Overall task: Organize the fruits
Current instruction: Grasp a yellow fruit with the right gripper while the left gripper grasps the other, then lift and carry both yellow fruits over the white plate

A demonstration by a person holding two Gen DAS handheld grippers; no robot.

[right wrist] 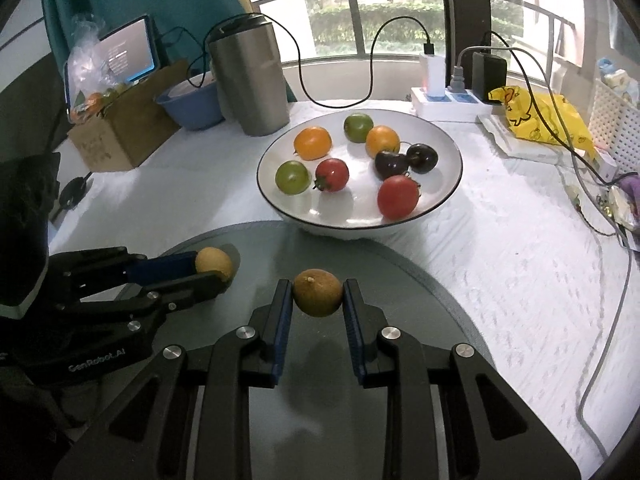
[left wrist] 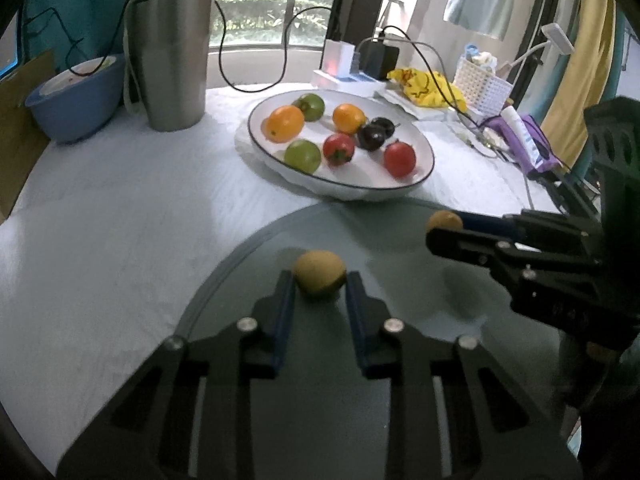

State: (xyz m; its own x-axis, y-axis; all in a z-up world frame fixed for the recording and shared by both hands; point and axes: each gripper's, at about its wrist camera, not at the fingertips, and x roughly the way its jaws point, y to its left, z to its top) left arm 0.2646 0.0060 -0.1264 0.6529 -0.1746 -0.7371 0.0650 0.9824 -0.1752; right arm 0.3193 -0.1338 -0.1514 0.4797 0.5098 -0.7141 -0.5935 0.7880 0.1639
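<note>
In the left wrist view my left gripper (left wrist: 320, 280) is shut on a small tan round fruit (left wrist: 320, 274) low over a round grey glass top (left wrist: 240, 320). The right wrist view shows my right gripper (right wrist: 318, 294) shut on a small brown round fruit (right wrist: 318, 292), held a little above the glass top (right wrist: 400, 300). The two grippers stand side by side; each shows in the other's view, the right gripper (left wrist: 444, 228) and the left gripper (right wrist: 212, 270). Just beyond stands a white plate (right wrist: 352, 210) with orange, green, red and dark purple fruits.
Behind the plate (left wrist: 372, 170) stand a steel tumbler (left wrist: 172, 52) and a blue bowl (left wrist: 76, 96). A cardboard box (right wrist: 120, 132) is at the far left. A power strip with chargers (right wrist: 448, 96), a yellow bag (right wrist: 536, 116), a white basket (left wrist: 484, 84) and loose cables crowd the right.
</note>
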